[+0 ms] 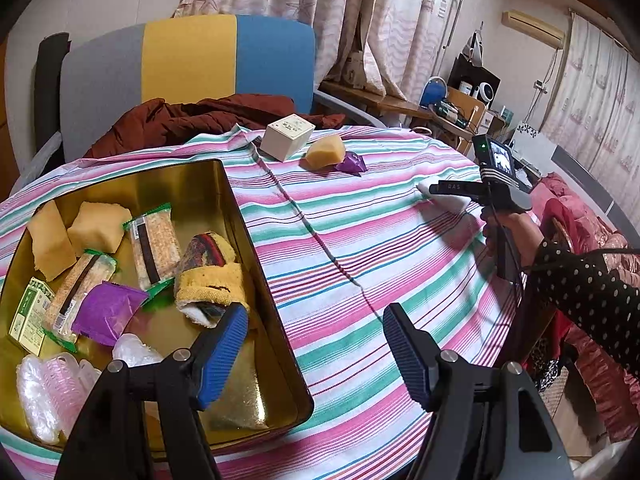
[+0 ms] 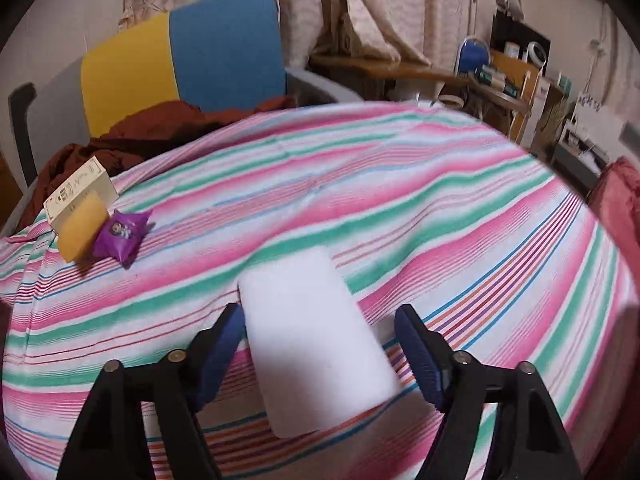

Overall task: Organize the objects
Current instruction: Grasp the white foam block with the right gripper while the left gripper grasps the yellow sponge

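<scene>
A gold tin (image 1: pixel 264 264) on the striped tablecloth holds several items: snack bars, yellow sponges, a rolled cloth (image 1: pixel 212 276), a purple packet and plastic pieces. My left gripper (image 1: pixel 316 348) is open and empty above the tin's right rim. My right gripper (image 2: pixel 320 344) is open around a white foam block (image 2: pixel 312 340) that lies on the cloth; the left pad is beside it, the right pad apart. The right gripper (image 1: pixel 440 196) also shows in the left wrist view. A cream box (image 1: pixel 287 136), a yellow sponge (image 1: pixel 325 152) and a purple packet (image 1: pixel 350 163) sit at the far edge.
A chair (image 1: pixel 192 60) with grey, yellow and blue back stands behind the table with a brown garment (image 1: pixel 192 120) on it. Shelves and clutter are at the back right. A red cushioned seat (image 1: pixel 576 216) is at the right.
</scene>
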Motion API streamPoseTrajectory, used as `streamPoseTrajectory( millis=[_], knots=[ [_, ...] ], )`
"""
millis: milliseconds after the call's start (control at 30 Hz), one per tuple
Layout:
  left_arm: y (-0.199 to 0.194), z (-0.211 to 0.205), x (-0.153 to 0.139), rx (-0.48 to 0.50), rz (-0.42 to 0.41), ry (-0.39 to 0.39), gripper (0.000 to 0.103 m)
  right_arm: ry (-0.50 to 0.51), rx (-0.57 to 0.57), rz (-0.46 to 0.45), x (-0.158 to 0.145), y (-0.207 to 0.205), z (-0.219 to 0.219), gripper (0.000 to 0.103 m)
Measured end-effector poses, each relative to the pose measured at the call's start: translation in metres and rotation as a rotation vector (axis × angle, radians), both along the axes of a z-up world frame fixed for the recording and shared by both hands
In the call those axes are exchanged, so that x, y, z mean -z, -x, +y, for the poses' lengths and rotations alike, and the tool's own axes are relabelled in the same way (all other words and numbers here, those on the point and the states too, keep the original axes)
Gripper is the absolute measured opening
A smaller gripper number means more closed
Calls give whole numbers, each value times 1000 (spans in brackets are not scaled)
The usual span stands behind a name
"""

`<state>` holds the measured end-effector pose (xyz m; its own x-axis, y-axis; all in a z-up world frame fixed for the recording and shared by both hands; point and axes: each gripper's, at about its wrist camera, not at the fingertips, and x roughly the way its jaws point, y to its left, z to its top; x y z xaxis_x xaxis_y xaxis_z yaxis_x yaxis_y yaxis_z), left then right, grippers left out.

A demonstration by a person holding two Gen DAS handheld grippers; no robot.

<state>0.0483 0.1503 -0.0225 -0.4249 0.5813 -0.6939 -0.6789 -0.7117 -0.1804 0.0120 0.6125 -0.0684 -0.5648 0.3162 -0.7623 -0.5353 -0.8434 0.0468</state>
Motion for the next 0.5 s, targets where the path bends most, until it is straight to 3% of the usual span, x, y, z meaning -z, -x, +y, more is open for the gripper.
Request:
streamPoseTrajectory(
  millis=[267,367,433,500],
  knots=[
    [14,18,-14,21,6,-4,71,9,30,22,-1,-2,-17,60],
    [26,29,-22,21,12,-4,71,22,78,76,-7,-8,-23,47],
    [36,40,-25,32,19,6,71,28,70,116,-10,-12,-27,46],
    [47,52,-25,37,11,20,71,13,59,101,-7,-10,-29,46]
  ],
)
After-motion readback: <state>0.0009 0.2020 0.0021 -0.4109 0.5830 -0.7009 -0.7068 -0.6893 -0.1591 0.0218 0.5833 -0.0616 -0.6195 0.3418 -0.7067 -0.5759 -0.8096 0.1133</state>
